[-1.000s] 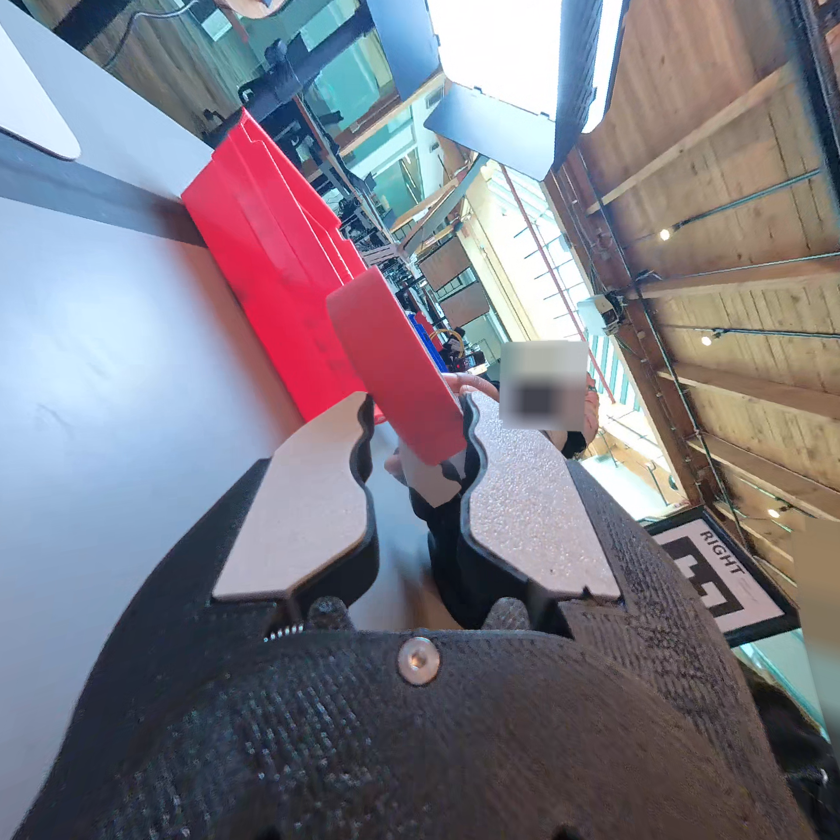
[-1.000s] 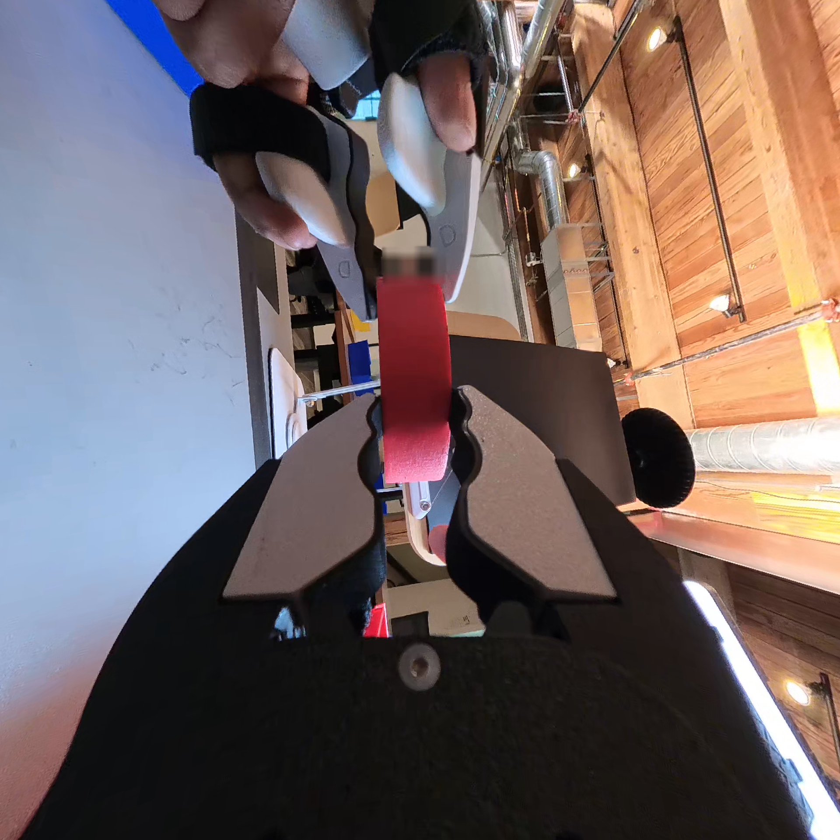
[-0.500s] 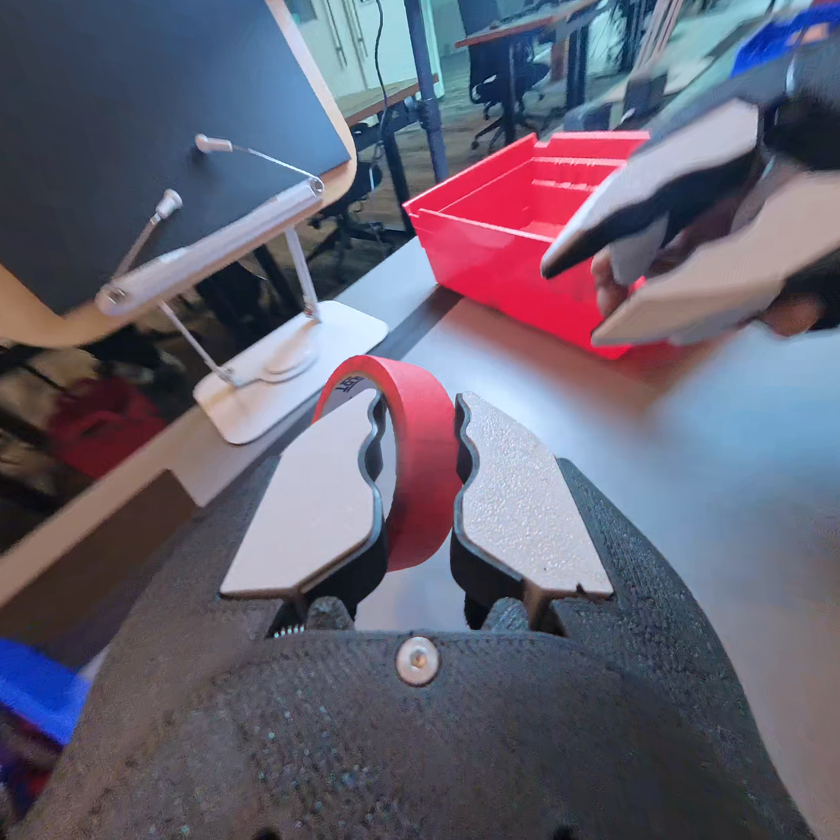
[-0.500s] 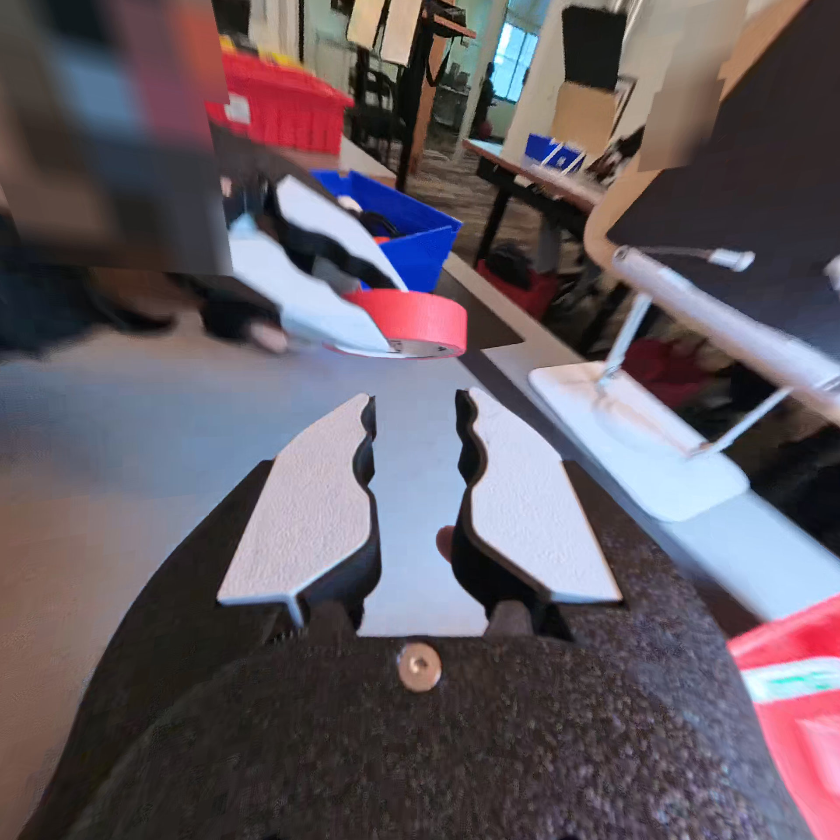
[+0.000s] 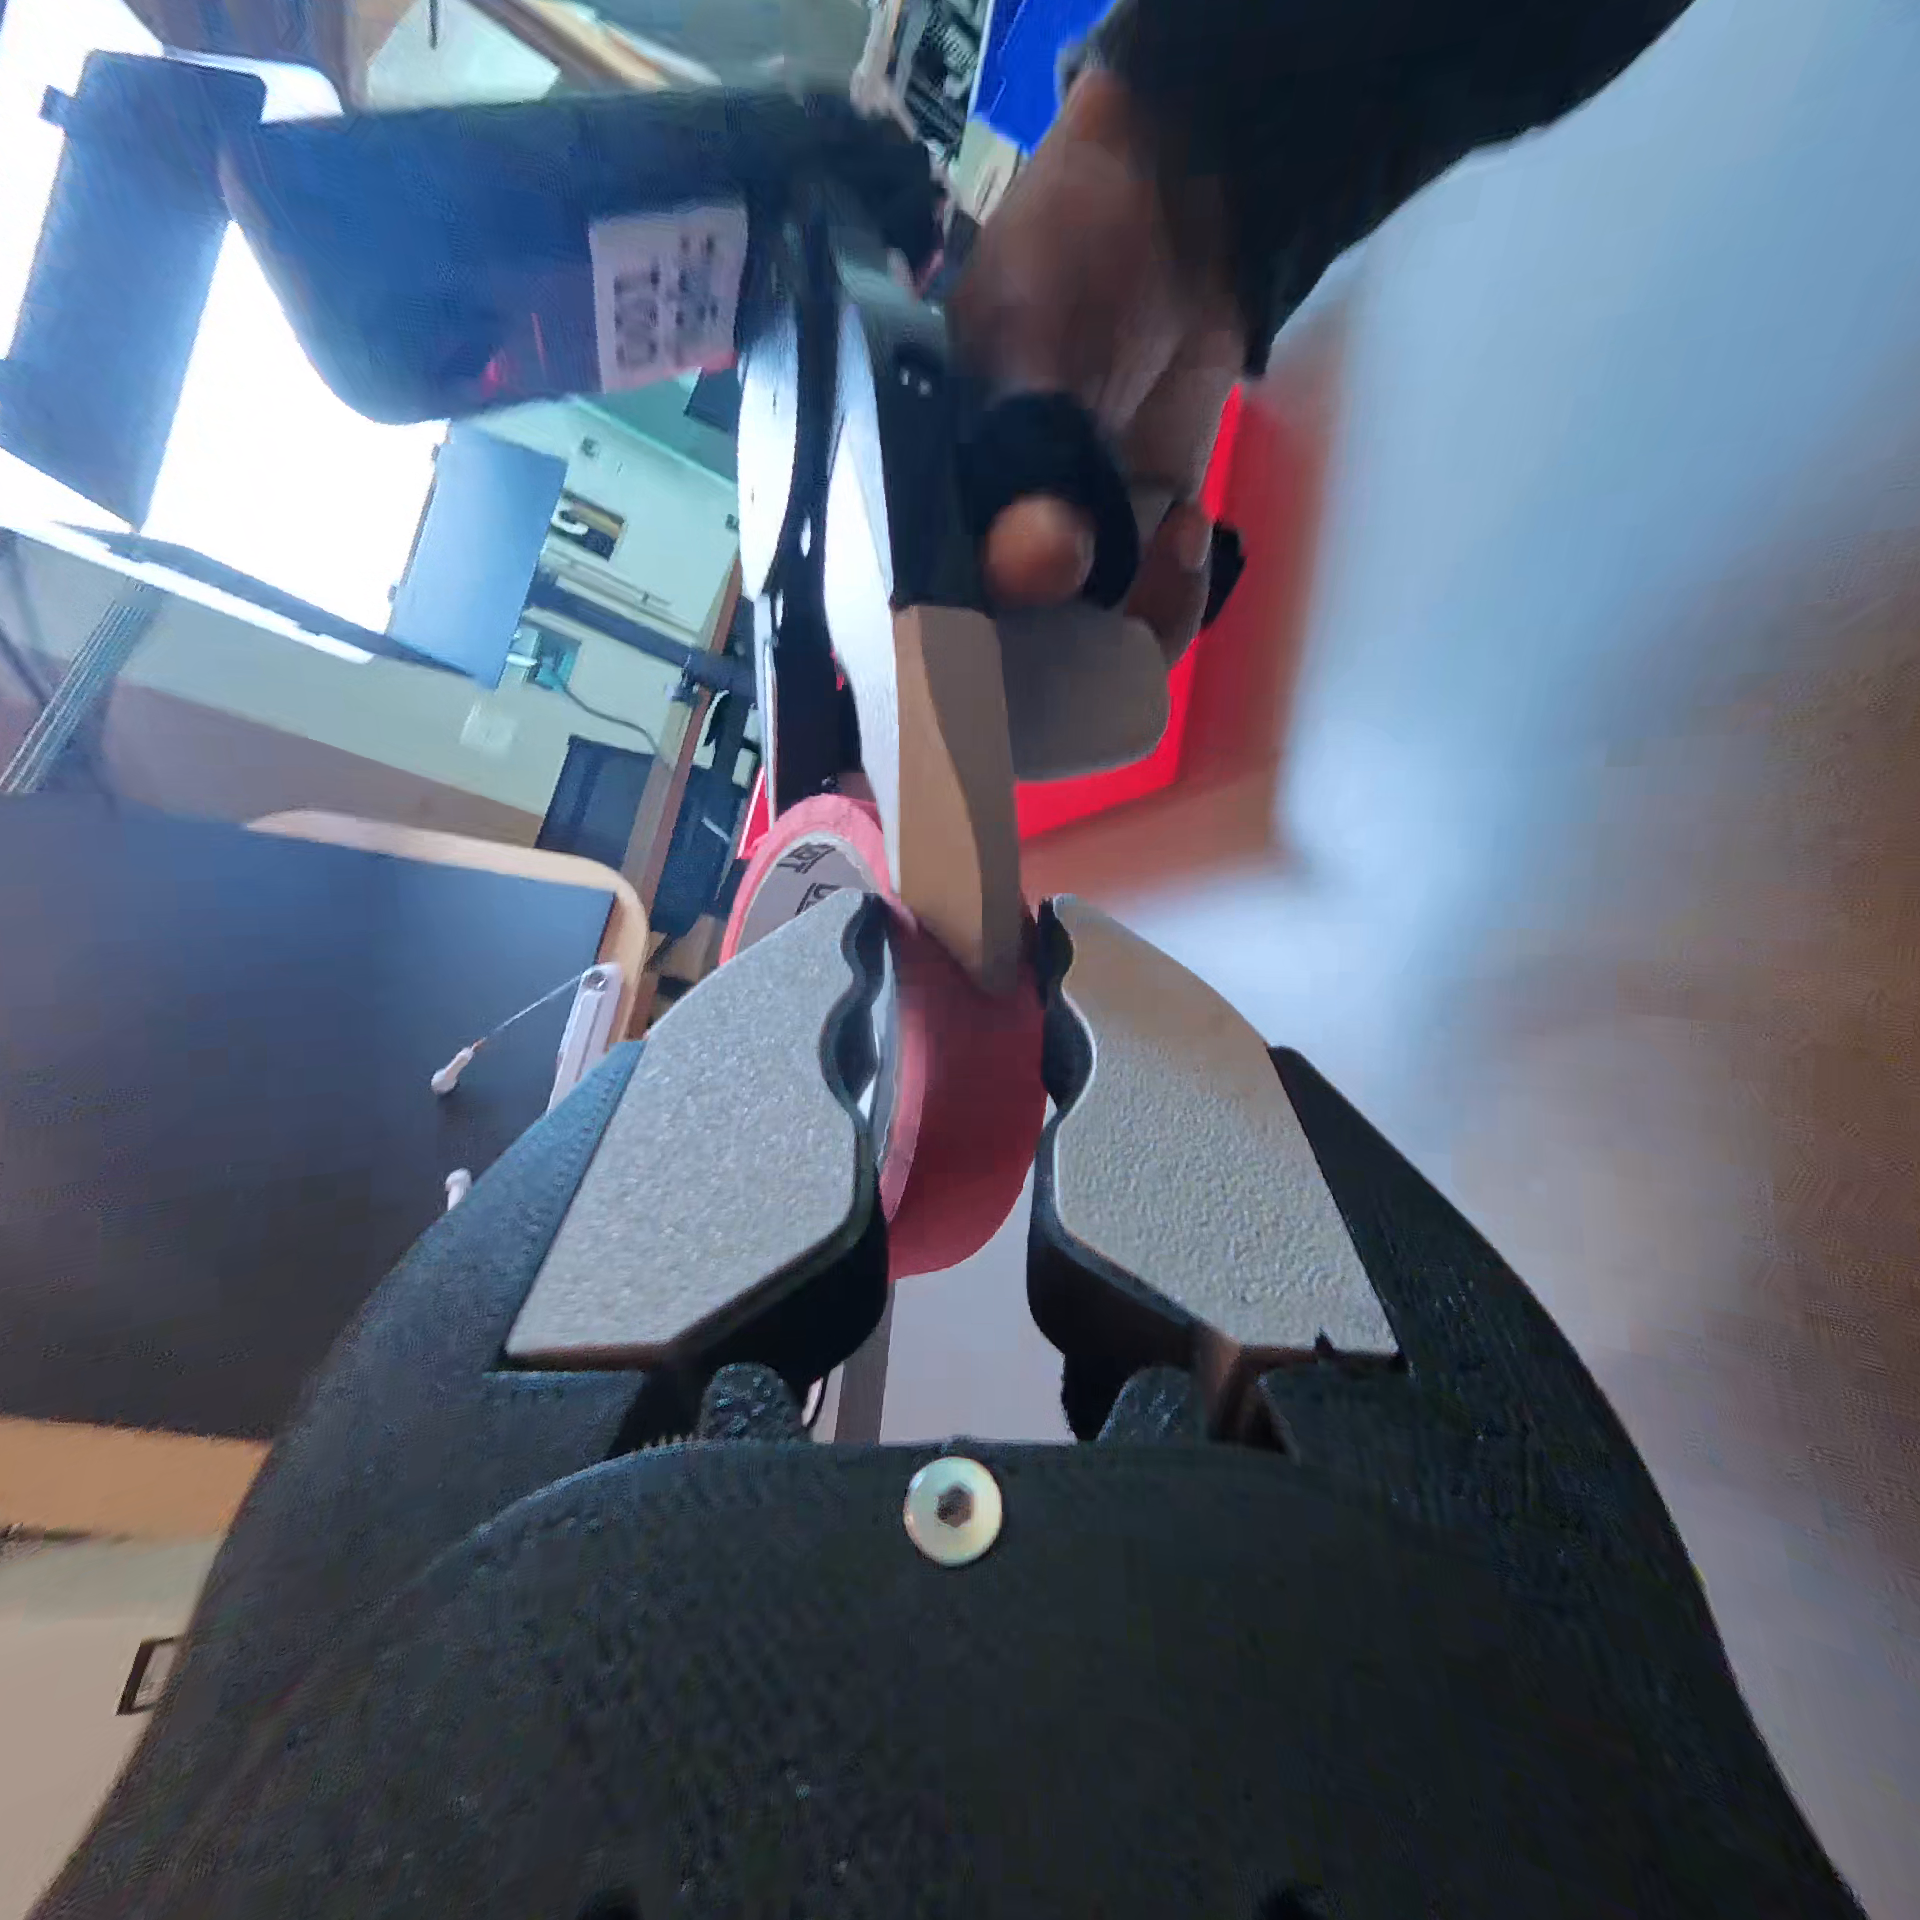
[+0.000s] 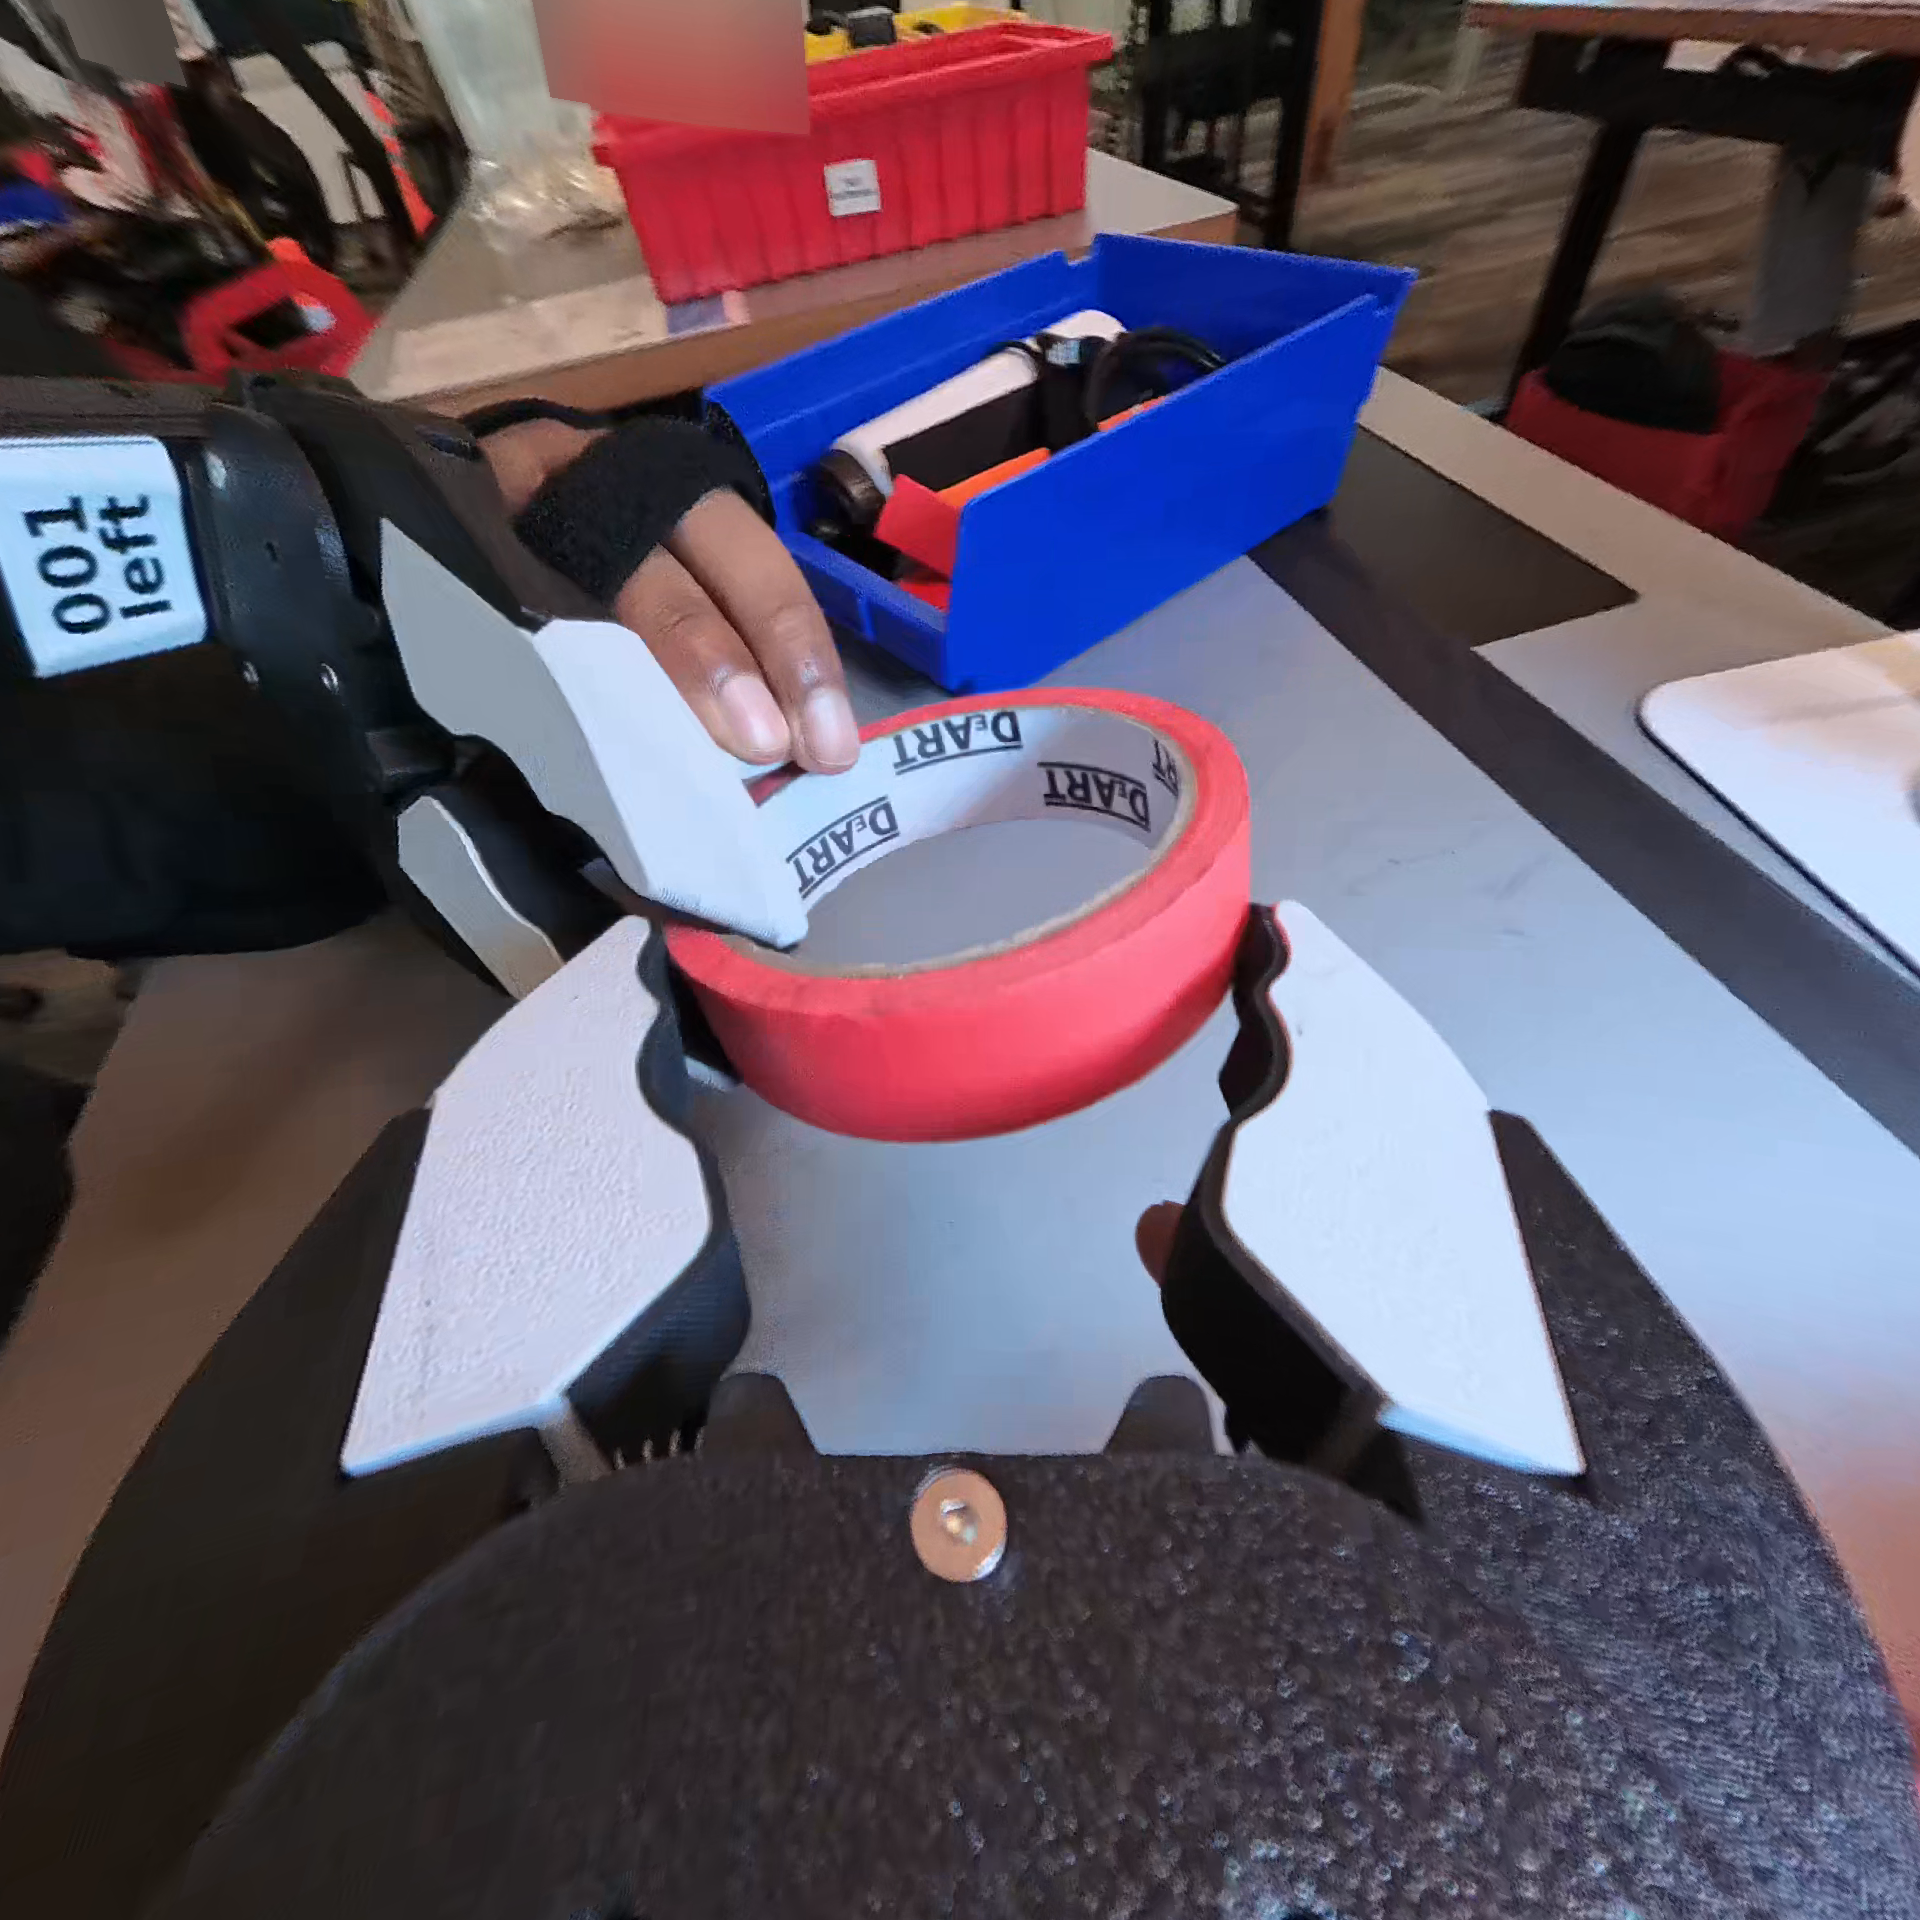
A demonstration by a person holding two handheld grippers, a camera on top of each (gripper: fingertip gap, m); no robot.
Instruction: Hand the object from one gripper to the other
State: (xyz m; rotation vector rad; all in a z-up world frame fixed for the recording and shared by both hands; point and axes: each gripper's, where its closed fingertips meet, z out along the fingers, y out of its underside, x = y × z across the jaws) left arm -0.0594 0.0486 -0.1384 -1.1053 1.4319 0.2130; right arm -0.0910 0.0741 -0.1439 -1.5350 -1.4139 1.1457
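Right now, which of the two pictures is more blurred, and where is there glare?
Left wrist view: motion blur over the grey table and the red bin, with blown-out window light at upper left; right wrist view: red roll of tape fairly sharp, only the edges smeared.

In my right view, a white label (image 6: 99, 582) in black print is riding on my left tongs (image 6: 675, 925) at nine o'clock. Black brand lettering is repeating around the red tape roll (image 6: 966, 1049) core. A white sticker (image 6: 852, 190), too small to read, is showing on the red bin (image 6: 935, 135) at twelve. In my left view, a code sticker (image 5: 670, 301) is sitting on my right tongs (image 5: 883, 883) at eleven.
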